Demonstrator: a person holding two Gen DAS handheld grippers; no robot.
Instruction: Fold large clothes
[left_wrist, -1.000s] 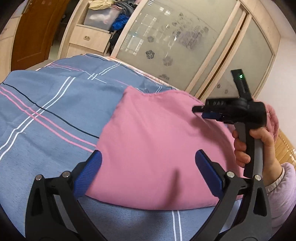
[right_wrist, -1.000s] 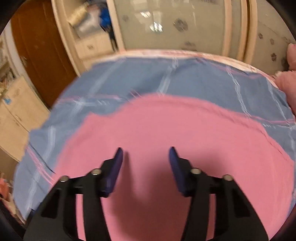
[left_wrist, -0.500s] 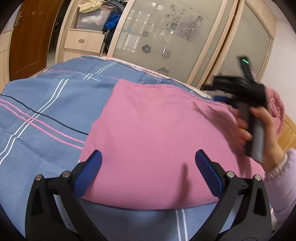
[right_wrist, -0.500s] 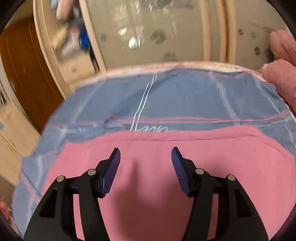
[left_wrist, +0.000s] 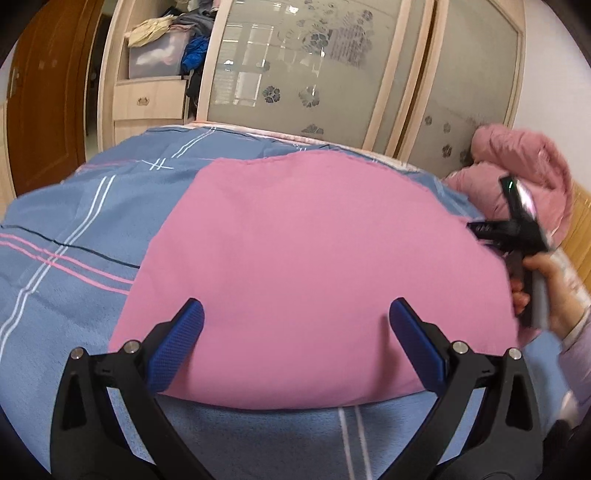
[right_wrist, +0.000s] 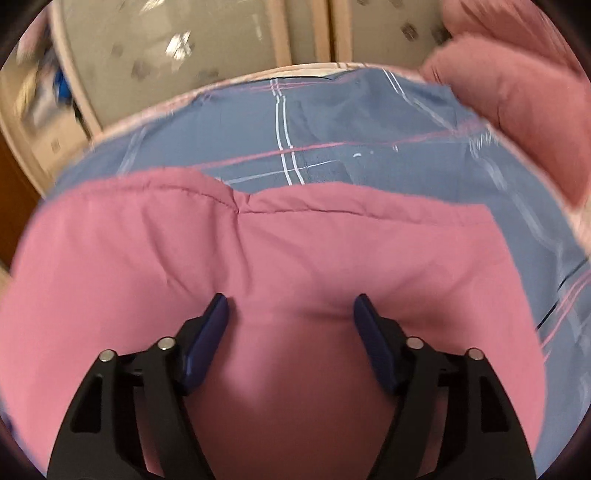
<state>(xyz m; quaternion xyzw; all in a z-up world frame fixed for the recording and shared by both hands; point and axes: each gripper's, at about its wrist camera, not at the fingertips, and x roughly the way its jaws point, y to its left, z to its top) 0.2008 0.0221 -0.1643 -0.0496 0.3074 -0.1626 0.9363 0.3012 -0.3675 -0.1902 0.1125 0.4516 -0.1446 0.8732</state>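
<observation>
A folded pink garment (left_wrist: 314, 258) lies flat on the blue striped bedsheet (left_wrist: 74, 229). My left gripper (left_wrist: 295, 321) is open and empty, hovering over the garment's near edge. My right gripper (right_wrist: 291, 314) is open and empty, its fingertips low over the pink garment (right_wrist: 295, 240) near a seam at its far edge. In the left wrist view the right gripper appears as a blurred black tool (left_wrist: 517, 236) held in a hand at the garment's right edge.
A pink padded bundle (left_wrist: 517, 166) sits at the bed's far right corner, also in the right wrist view (right_wrist: 517, 74). Frosted sliding wardrobe doors (left_wrist: 314, 66) stand behind the bed, with shelves and drawers (left_wrist: 151, 99) and a brown door (left_wrist: 48, 92) at left.
The right gripper has swung from above the garment's middle out to its right edge and lower. The left gripper has tilted and shifted slightly, so the garment sits more centred in its view.
</observation>
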